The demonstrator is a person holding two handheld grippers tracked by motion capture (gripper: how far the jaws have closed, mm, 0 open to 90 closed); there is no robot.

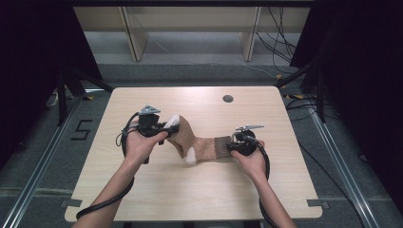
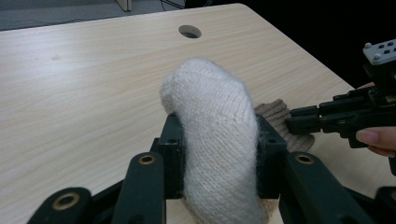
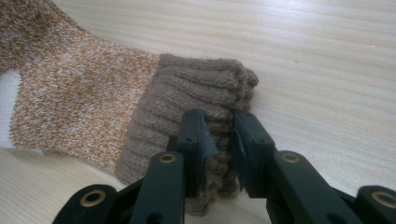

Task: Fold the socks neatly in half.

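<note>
Item: brown marled knit sock with cream toe and heel (image 1: 197,145), lying mid-table (image 1: 142,190). Left gripper (image 2: 218,156) clamped its toe, right gripper (image 3: 219,149) pinched its ribbed cuff (image 3: 196,88), apparently to stretch it flat.

From my screen I see a light wooden table (image 1: 199,185) with a round hole (image 1: 228,99) near its far edge, standing on a grey floor (image 1: 190,73), black curtains (image 1: 33,57) on both sides, and loose cables (image 1: 278,45) behind.
</note>
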